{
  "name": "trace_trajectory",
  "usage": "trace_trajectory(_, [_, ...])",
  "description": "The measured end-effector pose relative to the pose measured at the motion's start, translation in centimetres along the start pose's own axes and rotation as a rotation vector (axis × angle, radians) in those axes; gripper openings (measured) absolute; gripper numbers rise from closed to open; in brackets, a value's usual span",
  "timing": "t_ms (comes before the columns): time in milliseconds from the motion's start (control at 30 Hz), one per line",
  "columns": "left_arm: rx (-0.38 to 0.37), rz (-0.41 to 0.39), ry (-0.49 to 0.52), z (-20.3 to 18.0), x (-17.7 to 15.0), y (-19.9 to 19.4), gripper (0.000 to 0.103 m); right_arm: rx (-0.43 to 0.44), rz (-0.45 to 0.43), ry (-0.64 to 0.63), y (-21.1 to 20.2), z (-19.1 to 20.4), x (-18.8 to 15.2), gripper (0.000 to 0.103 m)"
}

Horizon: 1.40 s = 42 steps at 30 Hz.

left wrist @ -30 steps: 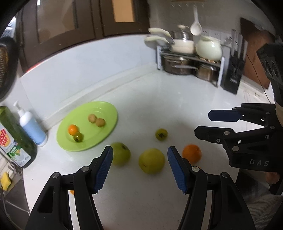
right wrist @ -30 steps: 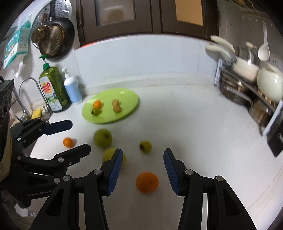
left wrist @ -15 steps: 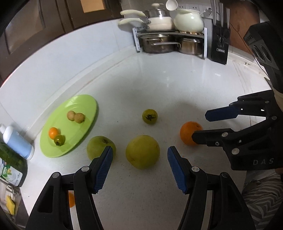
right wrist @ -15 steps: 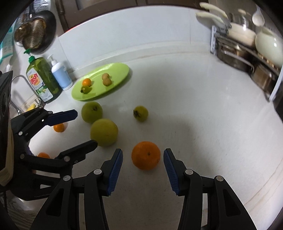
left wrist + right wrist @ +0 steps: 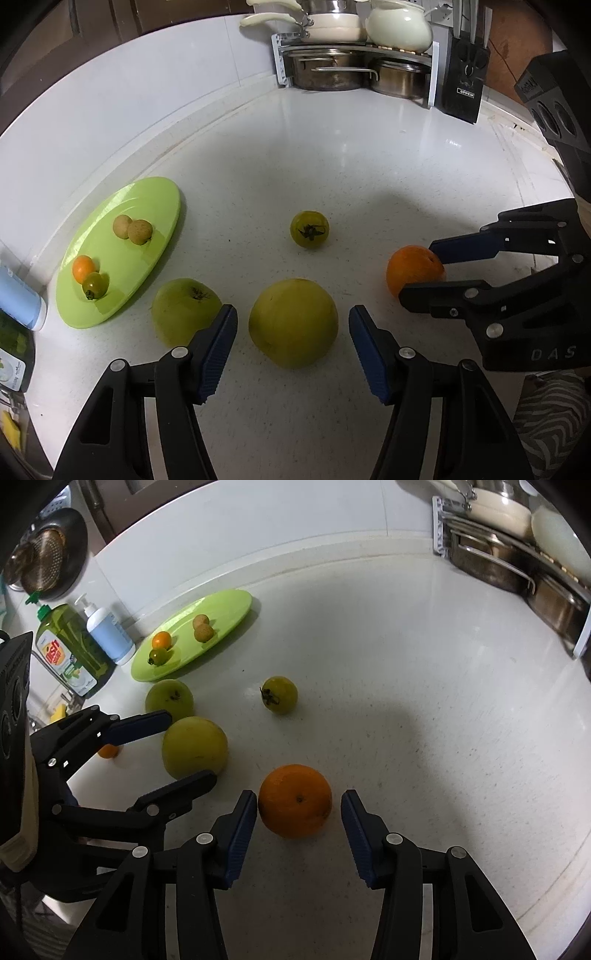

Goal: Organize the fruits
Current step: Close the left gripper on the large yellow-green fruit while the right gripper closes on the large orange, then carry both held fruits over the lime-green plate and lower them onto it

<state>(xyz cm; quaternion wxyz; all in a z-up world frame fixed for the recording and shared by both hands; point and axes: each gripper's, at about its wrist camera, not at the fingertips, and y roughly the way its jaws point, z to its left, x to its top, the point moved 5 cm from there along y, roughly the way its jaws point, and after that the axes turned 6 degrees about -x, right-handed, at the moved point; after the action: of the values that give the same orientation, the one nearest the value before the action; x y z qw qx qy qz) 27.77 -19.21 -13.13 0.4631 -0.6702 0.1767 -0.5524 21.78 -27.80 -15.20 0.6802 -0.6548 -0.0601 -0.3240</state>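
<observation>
Fingers (image 5: 218, 343) straddle yellow fruit (image 5: 293, 323), green apple (image 5: 183, 310) just beside.

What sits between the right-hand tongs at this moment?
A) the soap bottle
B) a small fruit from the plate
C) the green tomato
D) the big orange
D: in the right wrist view the big orange lies on the counter between the blue pads of the right tongs, a small gap showing on each side.
</observation>
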Motion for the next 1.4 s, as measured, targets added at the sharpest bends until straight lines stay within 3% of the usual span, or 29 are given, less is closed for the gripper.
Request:
trace_trajectory(233, [0.004,0.022,-0.012,0.1,-0.2,0.7,0.051,0.016,0.012,-0.007,0.3,0.0,-0.2,0.044])
trace_trajectory(733, [-0.019,0.019,-0.067,0.4,-0.4,0.0,0.050,0.015,0.011,-0.024,0.4,0.3,-0.2,0.043])
trace_trajectory(1133, [0.022,-0.075,-0.157,1.4,0.6,-3.4,0.050,0.030,-0.031,-0.062,-0.8,1.0,0.7,0.043])
trace_trajectory(1400, [0.087,-0.128,-0.254,3.1,0.8,-5.7,0.050,0.095,-0.087,-0.118,-2.5,2.6,2.7,0.043])
